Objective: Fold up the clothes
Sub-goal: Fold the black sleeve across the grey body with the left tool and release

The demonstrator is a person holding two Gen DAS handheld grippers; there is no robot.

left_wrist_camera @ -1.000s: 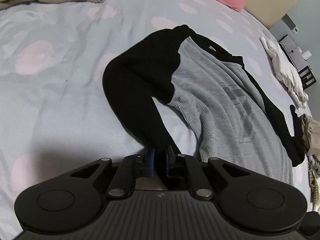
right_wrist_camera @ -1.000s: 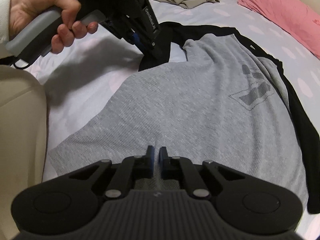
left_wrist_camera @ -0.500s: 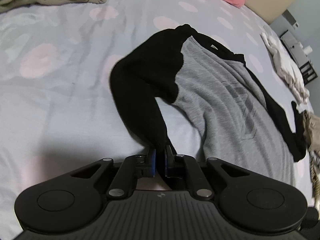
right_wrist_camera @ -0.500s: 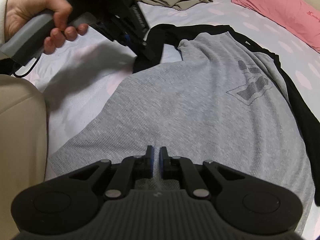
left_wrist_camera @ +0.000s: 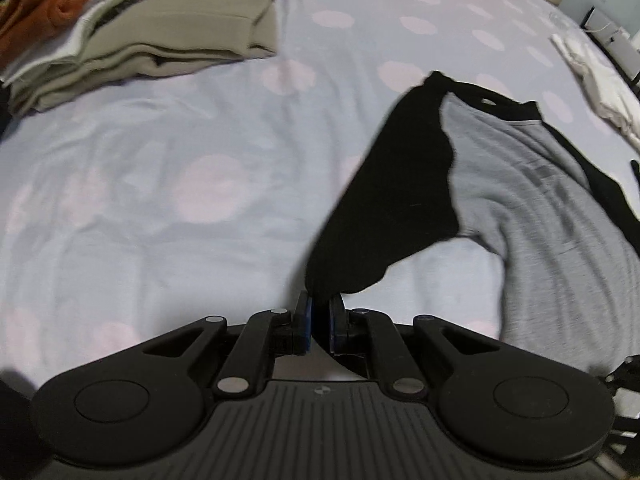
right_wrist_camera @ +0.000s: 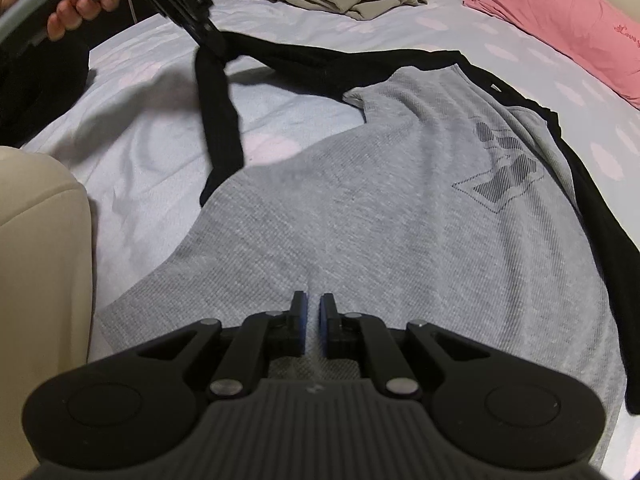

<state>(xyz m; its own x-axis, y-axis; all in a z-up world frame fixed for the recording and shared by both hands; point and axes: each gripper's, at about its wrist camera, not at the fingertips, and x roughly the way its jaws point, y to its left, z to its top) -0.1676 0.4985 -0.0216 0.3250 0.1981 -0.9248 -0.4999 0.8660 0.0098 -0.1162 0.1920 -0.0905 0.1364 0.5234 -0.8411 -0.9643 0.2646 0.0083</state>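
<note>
Left gripper [left_wrist_camera: 319,312] pinches black sleeve [left_wrist_camera: 384,200].

- The cuff of the long black sleeve [left_wrist_camera: 384,200] disappears between the left gripper's [left_wrist_camera: 319,312] blue pads, so its end cannot be seen.
- The grey ribbed shirt with black sleeves [right_wrist_camera: 392,216] runs under the right gripper's [right_wrist_camera: 313,312] body; its hem there is hidden, and whether cloth sits between those pads cannot be told.
- The person's hand [right_wrist_camera: 60,4] is cut off by the top left edge.
- The script on the pink pillow [right_wrist_camera: 560,20] is too small to read.
- The folded khaki garment [left_wrist_camera: 160,44] and its pile are blurred.
</note>
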